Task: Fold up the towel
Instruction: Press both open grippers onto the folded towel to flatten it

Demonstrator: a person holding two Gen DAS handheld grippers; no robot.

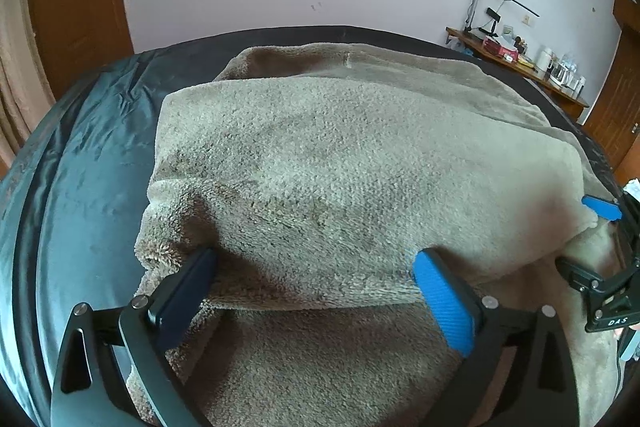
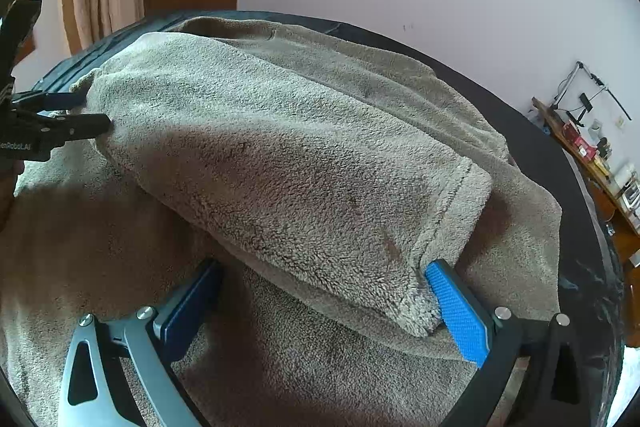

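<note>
On dark sheet (image 1: 92,155): fluffy beige towel (image 1: 340,163), folded | both jaws wide, gripping nothing

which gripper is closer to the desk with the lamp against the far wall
Right. The right gripper is at the towel corner on the desk side; the left gripper is at the opposite corner, farther away.

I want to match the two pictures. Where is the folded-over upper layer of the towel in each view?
Left wrist view: the upper layer of the towel fills the centre, its near edge between the open left claw fingers.
Right wrist view: the same layer runs from upper left to lower right, its corner beside the right claw.
Shared landmark: the wooden shelf on the wall, far right.
</note>
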